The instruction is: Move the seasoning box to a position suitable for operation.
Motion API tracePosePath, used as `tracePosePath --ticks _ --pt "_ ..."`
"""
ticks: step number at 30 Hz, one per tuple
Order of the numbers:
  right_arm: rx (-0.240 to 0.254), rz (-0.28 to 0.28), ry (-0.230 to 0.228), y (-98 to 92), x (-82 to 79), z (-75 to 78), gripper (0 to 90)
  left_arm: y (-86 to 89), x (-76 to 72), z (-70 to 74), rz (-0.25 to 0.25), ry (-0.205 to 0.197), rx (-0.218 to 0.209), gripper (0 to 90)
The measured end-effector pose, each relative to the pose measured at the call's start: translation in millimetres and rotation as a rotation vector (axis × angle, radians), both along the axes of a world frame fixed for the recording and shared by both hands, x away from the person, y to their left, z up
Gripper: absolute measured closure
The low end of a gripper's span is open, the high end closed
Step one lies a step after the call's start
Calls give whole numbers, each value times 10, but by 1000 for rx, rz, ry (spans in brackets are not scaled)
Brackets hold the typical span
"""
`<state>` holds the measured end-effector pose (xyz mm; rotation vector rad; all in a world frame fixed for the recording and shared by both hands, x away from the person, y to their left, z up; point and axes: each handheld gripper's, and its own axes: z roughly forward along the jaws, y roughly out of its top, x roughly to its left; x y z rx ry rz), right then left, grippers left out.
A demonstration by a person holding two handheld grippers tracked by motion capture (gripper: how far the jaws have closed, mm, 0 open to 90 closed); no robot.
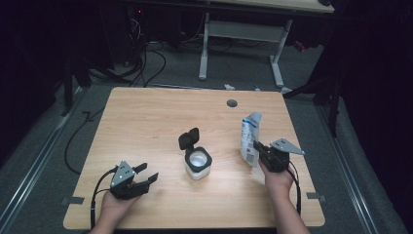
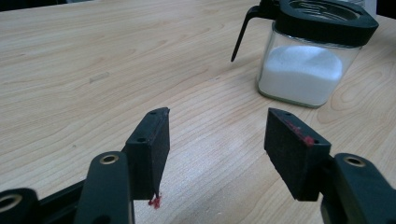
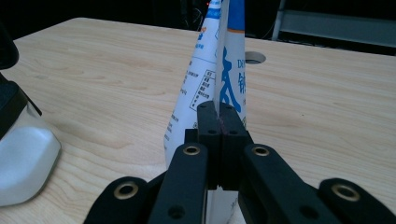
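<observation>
Right claw (image 1: 256, 147) clamped on upright salt bag (image 1: 250, 136), likely to pour into open-lidded jar (image 1: 197, 162) mid-tabletop (image 1: 146, 126); left claw (image 1: 146, 173) apart, idle.

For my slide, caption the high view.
Right gripper pinches white-and-blue pouch beside open glass jar; left gripper open.

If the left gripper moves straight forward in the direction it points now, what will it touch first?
Probably the glass jar of white powder with its black lid open. The open left gripper points across bare table, and the jar stands ahead, a little to the right of its line, so it might pass just beside it.
</observation>
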<state>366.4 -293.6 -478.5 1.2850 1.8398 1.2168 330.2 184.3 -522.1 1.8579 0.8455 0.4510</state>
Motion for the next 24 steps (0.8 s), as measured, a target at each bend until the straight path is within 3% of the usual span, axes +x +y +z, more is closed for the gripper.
tracePosePath --ticks 24 --pt "5 12 11 -61 -246 -90 864 -30 -20 -19 -12 14 4 410"
